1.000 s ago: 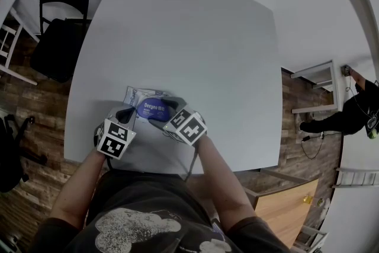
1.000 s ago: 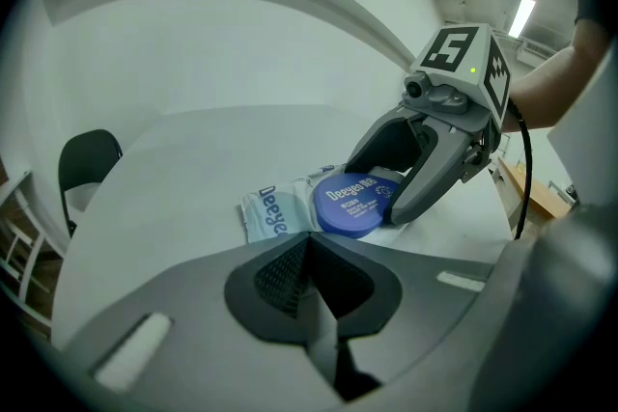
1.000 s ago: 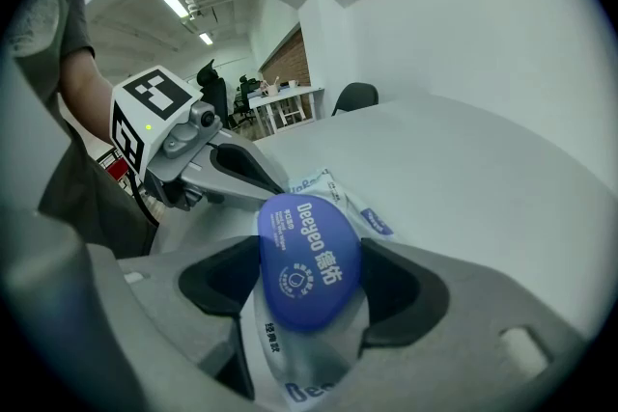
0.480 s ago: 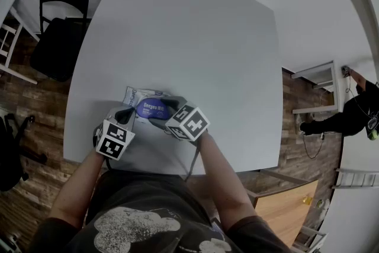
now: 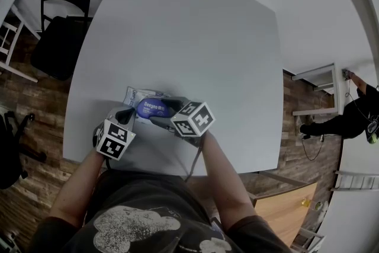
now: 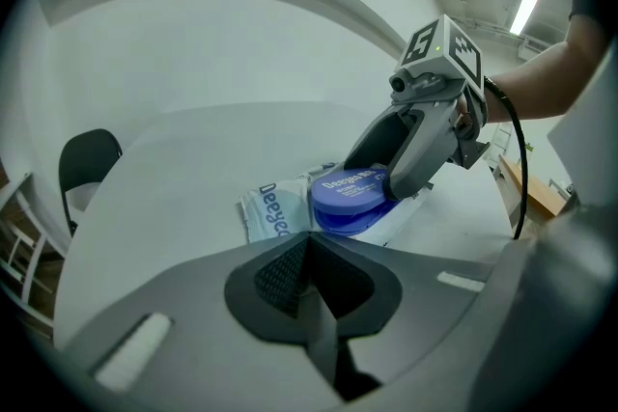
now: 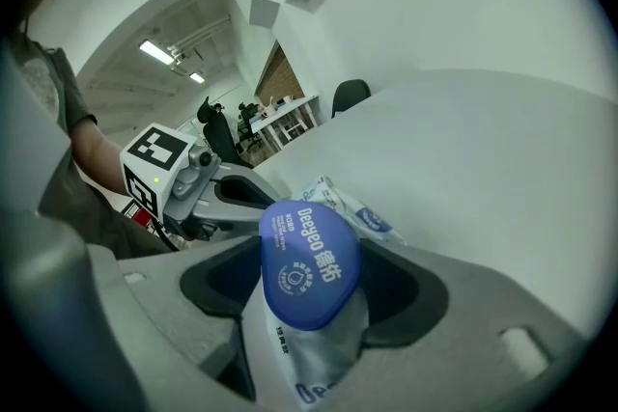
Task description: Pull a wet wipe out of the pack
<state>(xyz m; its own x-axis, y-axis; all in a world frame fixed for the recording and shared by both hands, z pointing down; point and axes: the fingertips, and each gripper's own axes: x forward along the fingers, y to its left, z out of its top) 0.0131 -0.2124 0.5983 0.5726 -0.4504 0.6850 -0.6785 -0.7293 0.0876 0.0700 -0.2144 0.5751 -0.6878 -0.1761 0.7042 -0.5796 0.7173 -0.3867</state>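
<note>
The wet wipe pack [image 5: 134,95], white with a round blue lid [image 5: 154,107], lies near the table's front edge. My right gripper [image 5: 161,112] has a finger on each side of the lid and is shut on it. In the right gripper view the lid [image 7: 309,263] fills the gap between the jaws, with the pack's white body [image 7: 307,357] hanging under it. My left gripper [image 6: 311,236] is shut, its tips at the pack's near left edge [image 6: 273,216]. Whether it pinches the wrapper is hidden. The right gripper [image 6: 372,180] reaches the lid from the right in the left gripper view.
The white table [image 5: 189,38] stretches bare beyond the pack. A black chair [image 5: 59,32] stands at its far left corner. White shelving [image 5: 317,89] and a person [image 5: 355,109] are off to the right, on the wood floor.
The right gripper has rolled about its own axis, and its marker cube has tipped and shifted slightly right. The left gripper and the pack have stayed in place.
</note>
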